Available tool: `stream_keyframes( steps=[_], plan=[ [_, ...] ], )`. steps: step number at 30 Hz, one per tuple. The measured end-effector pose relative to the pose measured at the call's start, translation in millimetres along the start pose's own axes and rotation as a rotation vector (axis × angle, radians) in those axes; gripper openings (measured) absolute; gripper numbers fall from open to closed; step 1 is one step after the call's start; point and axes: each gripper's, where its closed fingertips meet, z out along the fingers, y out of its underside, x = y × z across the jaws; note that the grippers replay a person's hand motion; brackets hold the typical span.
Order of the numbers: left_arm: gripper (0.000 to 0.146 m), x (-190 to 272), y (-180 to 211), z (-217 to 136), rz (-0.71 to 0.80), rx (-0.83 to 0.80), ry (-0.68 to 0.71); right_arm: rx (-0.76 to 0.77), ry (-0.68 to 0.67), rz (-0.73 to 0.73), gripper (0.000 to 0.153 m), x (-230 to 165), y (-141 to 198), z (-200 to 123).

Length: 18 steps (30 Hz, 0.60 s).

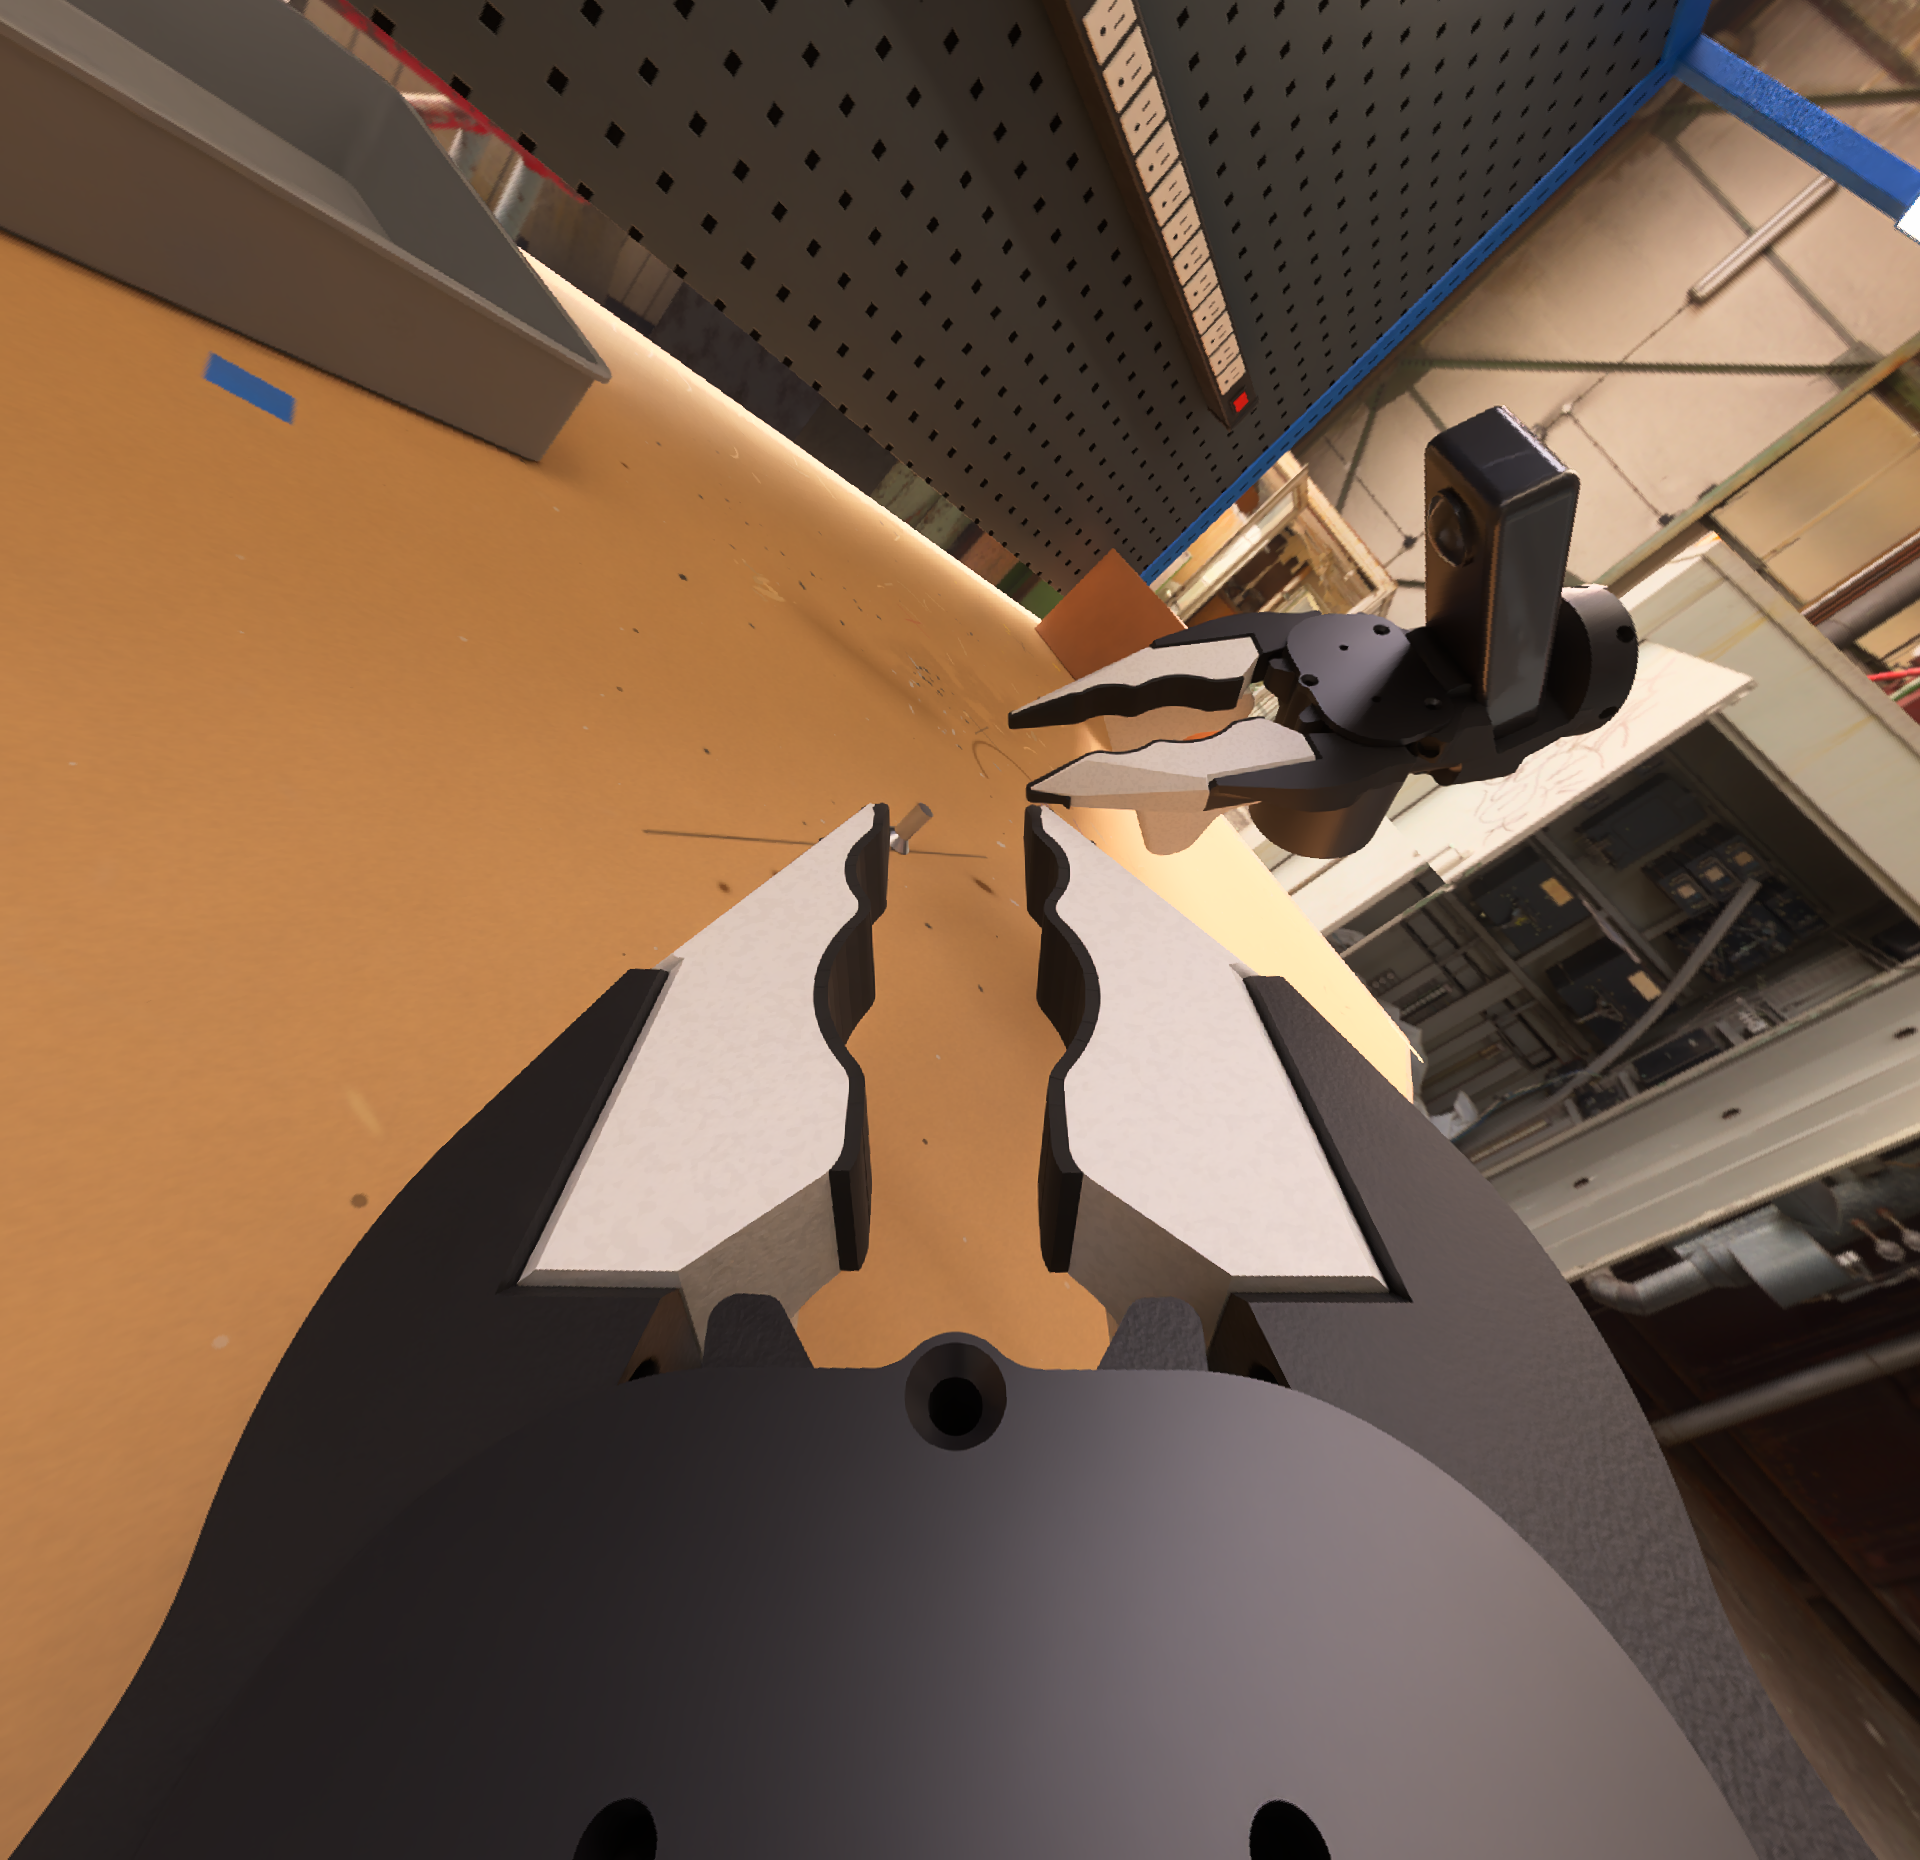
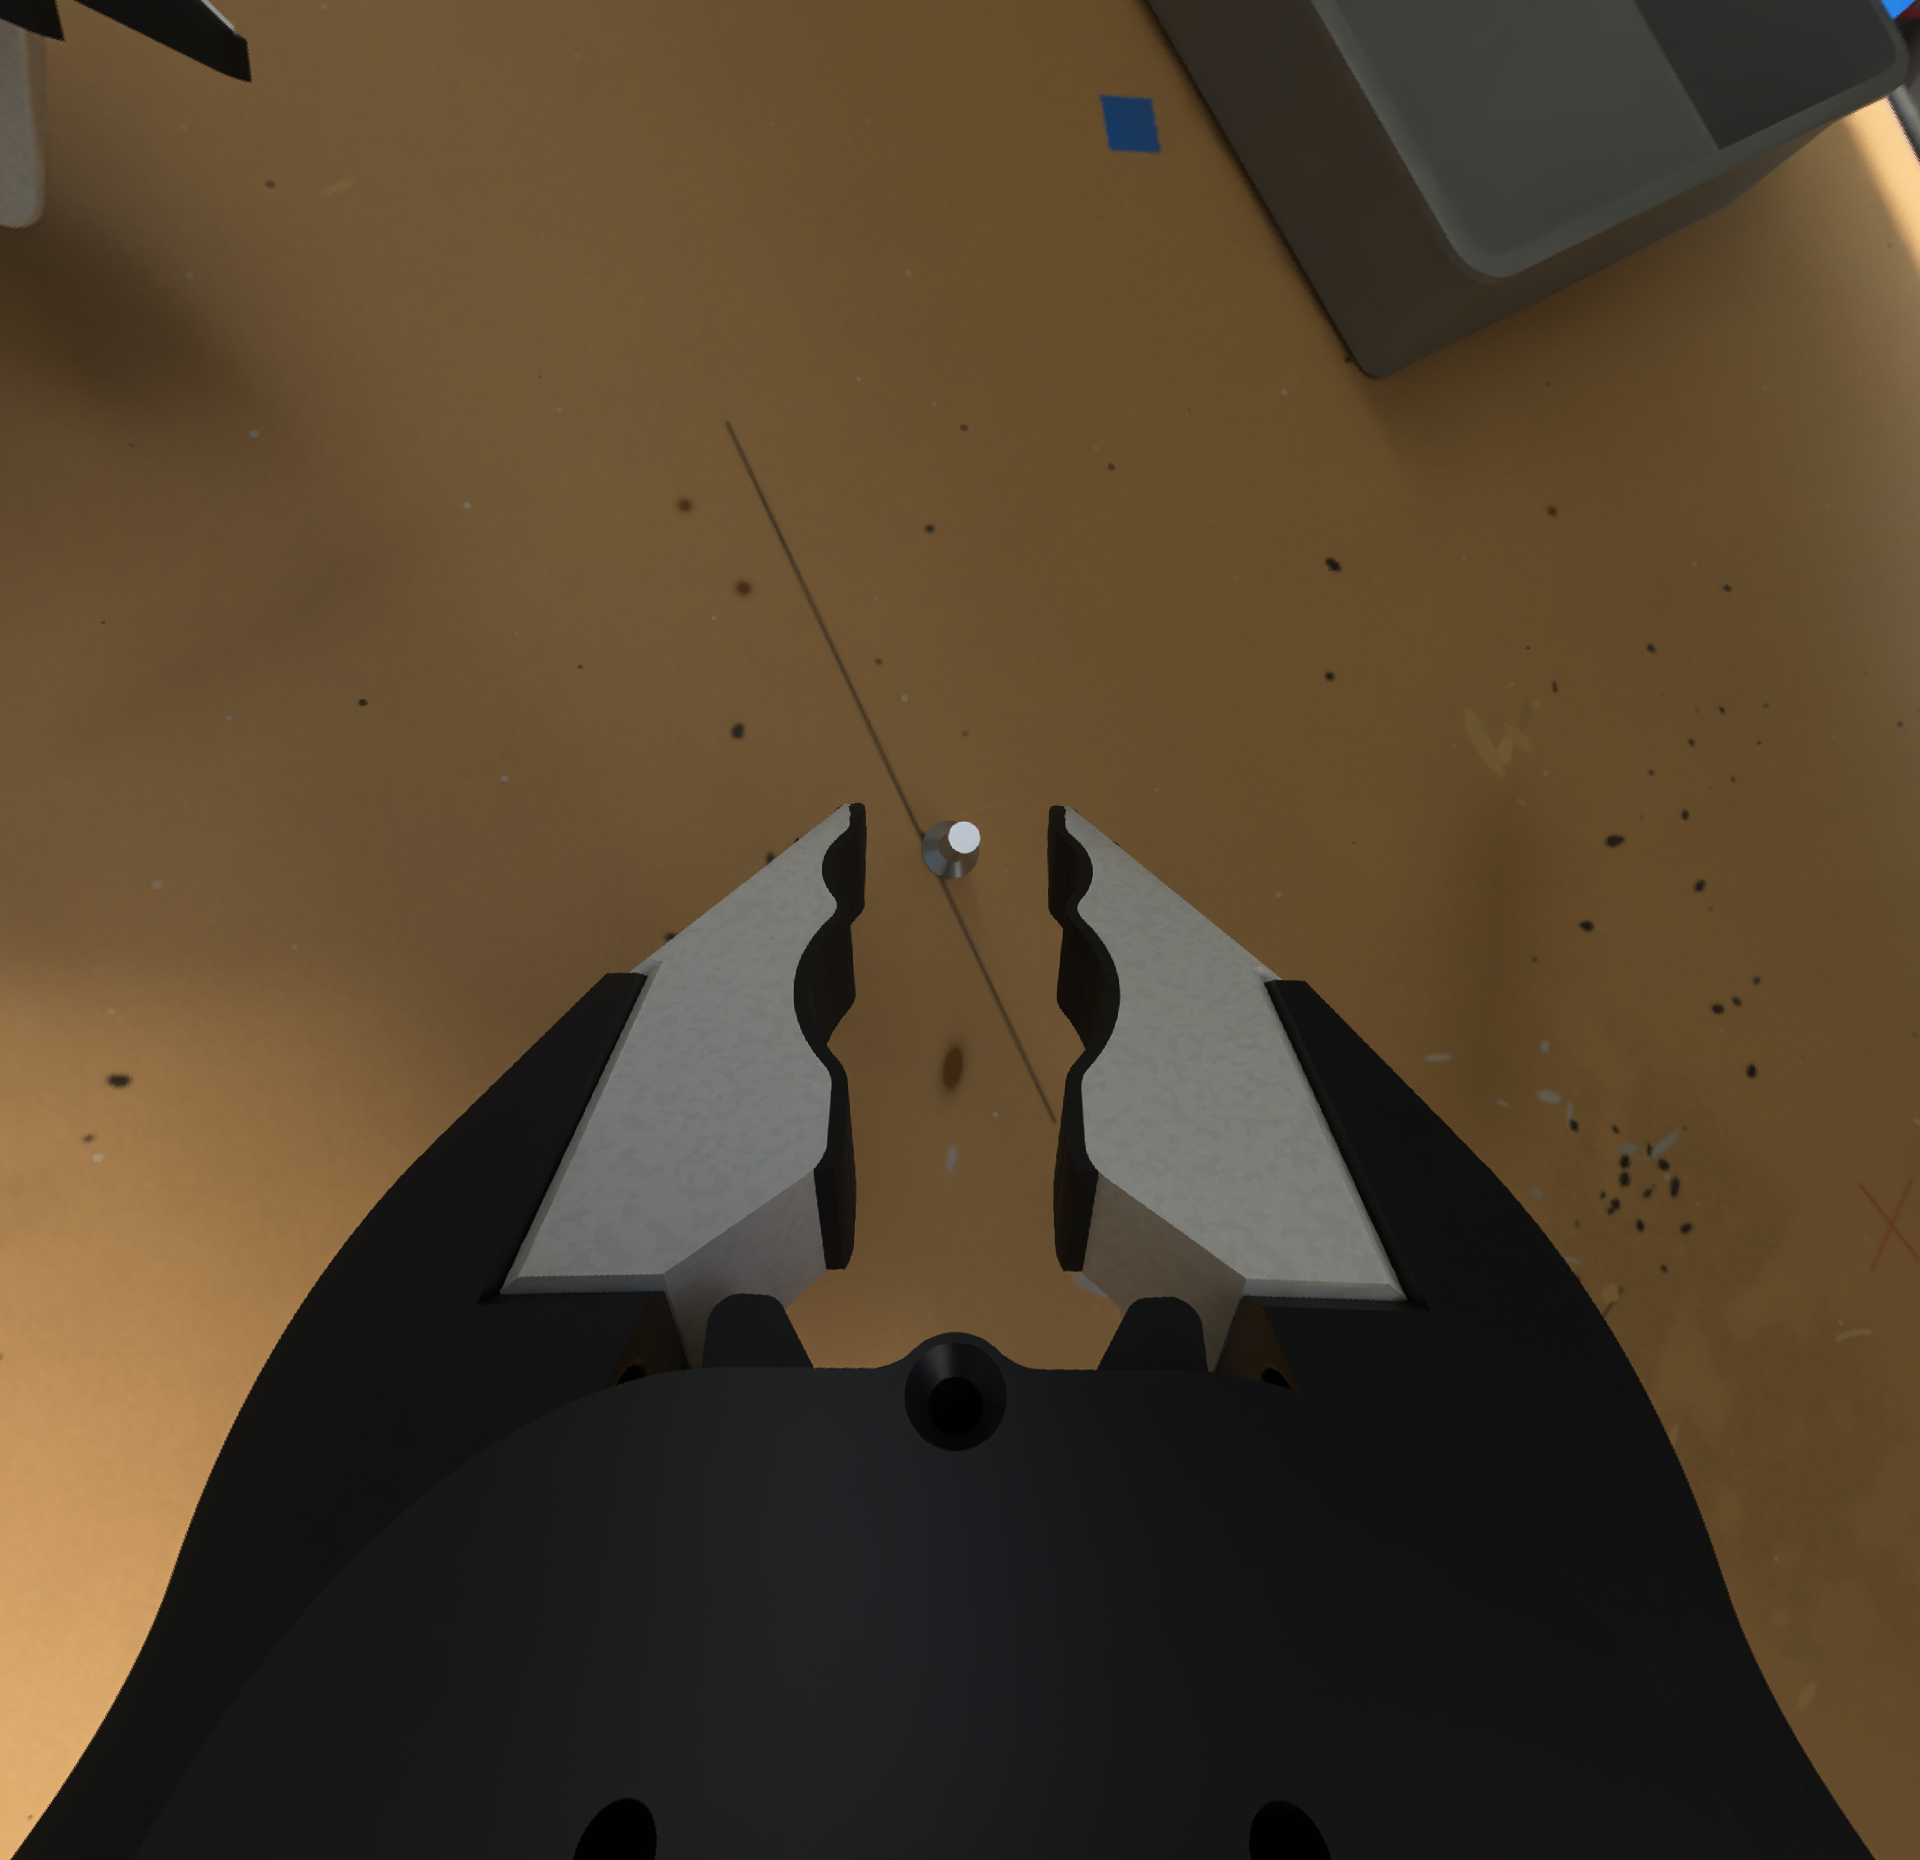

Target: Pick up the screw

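Observation:
A small silver screw [image 2: 954,848] stands head-down on the brown table, its shaft pointing up at the right wrist camera. My right gripper [image 2: 956,823] is open and hovers above it, the screw showing between the fingertips. In the left wrist view the screw [image 1: 908,829] sits just beyond the tip of my left finger [image 1: 831,896]. My left gripper [image 1: 956,823] is open and empty, low over the table. The right gripper [image 1: 1023,756] also shows there, open, above and to the right of the screw.
A grey bin [image 1: 260,200] stands on the table at the far left; it also shows in the right wrist view [image 2: 1558,148]. Blue tape [image 2: 1130,124] lies beside it. A dark pegboard [image 1: 935,200] rises behind the table. The table edge [image 1: 1299,927] runs close on the right.

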Motion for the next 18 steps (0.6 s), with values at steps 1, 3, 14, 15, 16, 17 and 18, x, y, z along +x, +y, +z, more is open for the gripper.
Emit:
stream_keyframes(
  steps=[1, 3, 14, 15, 16, 17, 18],
  plan=[
    [0.026, -0.6, -0.5, -1.3, -0.001, 0.003, -0.004, 0.003, -0.006, 0.002, 0.035, -0.9, -0.4, 0.3],
    [0.026, -2.7, -2.0, -4.4, -0.004, 0.012, -0.014, 0.009, -0.016, 0.001, 0.035, -2.5, -2.5, 0.9],
    [0.026, -10.1, -5.8, -11.0, -0.011, 0.028, -0.052, 0.015, -0.026, -0.004, 0.033, 4.4, -3.5, 2.9],
    [0.026, -10.3, -5.5, -10.7, -0.011, 0.026, -0.054, 0.015, -0.025, -0.001, 0.032, 5.5, -2.9, 2.5],
    [0.026, -10.4, -5.5, -10.6, -0.011, 0.026, -0.054, 0.017, -0.023, 0.003, 0.031, 7.0, -2.5, 1.9],
    [0.026, -10.5, -5.6, -10.6, -0.012, 0.027, -0.053, 0.019, -0.021, 0.008, 0.03, 8.7, -2.6, 1.0],
    [0.026, -10.5, -5.9, -10.8, -0.014, 0.029, -0.052, 0.026, -0.017, 0.015, 0.03, 10.9, -3.2, -0.3]
  ],
)
